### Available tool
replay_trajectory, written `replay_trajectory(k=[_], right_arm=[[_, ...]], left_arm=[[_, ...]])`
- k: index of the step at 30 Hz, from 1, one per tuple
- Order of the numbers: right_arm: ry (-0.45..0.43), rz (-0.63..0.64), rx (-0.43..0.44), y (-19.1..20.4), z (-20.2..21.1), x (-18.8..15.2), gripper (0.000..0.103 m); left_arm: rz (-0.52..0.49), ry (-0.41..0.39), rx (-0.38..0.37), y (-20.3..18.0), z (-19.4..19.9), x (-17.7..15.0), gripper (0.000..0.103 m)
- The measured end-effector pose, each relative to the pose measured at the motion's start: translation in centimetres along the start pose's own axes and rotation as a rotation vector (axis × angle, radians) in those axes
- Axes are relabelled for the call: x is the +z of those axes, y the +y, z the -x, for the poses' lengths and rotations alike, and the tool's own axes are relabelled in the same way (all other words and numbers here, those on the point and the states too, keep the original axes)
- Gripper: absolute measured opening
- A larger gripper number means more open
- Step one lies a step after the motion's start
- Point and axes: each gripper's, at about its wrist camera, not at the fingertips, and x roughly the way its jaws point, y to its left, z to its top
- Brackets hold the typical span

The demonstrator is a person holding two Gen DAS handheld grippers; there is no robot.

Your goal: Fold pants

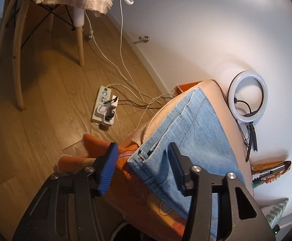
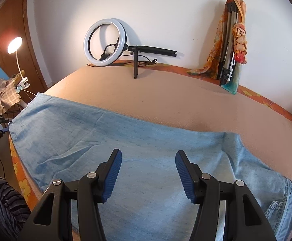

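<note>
Left wrist view, left gripper jaws apart astride the jeans hem at bed edge, right gripper released above jeans spread across bed.

I was in a home bedroom. A bed with a peach cover filled my view; a ring light leaned on the white wall at eleven o'clock. At nine o'clock stood a chair, on wooden flooring holding a power strip.
</note>
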Motion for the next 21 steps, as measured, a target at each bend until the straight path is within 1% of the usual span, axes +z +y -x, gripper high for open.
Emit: replay_trajectory(k=[4,6,7,10,12,13,15,16,17,19,21], right_arm=[[0.004,0.002,-0.003,-0.1,-0.2,0.0,0.058],[0.006,0.006,-0.006,0.0,-0.4,0.1,0.058],[0.006,0.006,-0.005,0.0,-0.4,0.1,0.058],[0.006,0.002,-0.002,0.0,-0.5,0.1,0.058],[0.007,0.003,-0.002,0.0,-0.6,0.1,0.058],[0.007,0.004,-0.002,0.0,-0.6,0.2,0.058],[0.004,0.008,0.0,0.0,-0.5,0.2,0.058],[0.003,0.01,0.001,0.1,-0.4,0.1,0.058],[0.003,0.009,0.002,0.0,-0.4,0.2,0.058],[0.002,0.008,0.001,0.0,-0.4,0.1,0.058],[0.004,0.006,0.004,0.0,-0.4,0.1,0.058]], left_arm=[[-0.011,-0.001,0.006,0.0,0.3,-0.2,0.044],[-0.012,-0.006,-0.003,-0.2,0.5,-0.3,0.042],[-0.014,-0.004,-0.02,-0.3,0.6,-0.4,0.038],[-0.034,0.021,-0.041,-1.1,0.5,-0.6,0.038],[-0.043,0.022,-0.028,-1.5,0.4,-0.8,0.038],[-0.038,0.017,-0.033,-1.5,0.4,-1.0,0.038],[-0.006,0.027,-0.076,-1.4,0.3,-1.4,0.038],[-0.005,0.033,-0.08,-1.5,0.2,-1.7,0.038],[-0.019,0.033,-0.076,-1.9,0.2,-2.1,0.038],[-0.05,0.009,-0.055,-2.7,0.3,-2.6,0.038],[-0.069,-0.003,-0.049,-3.3,0.0,-2.6,0.038]])
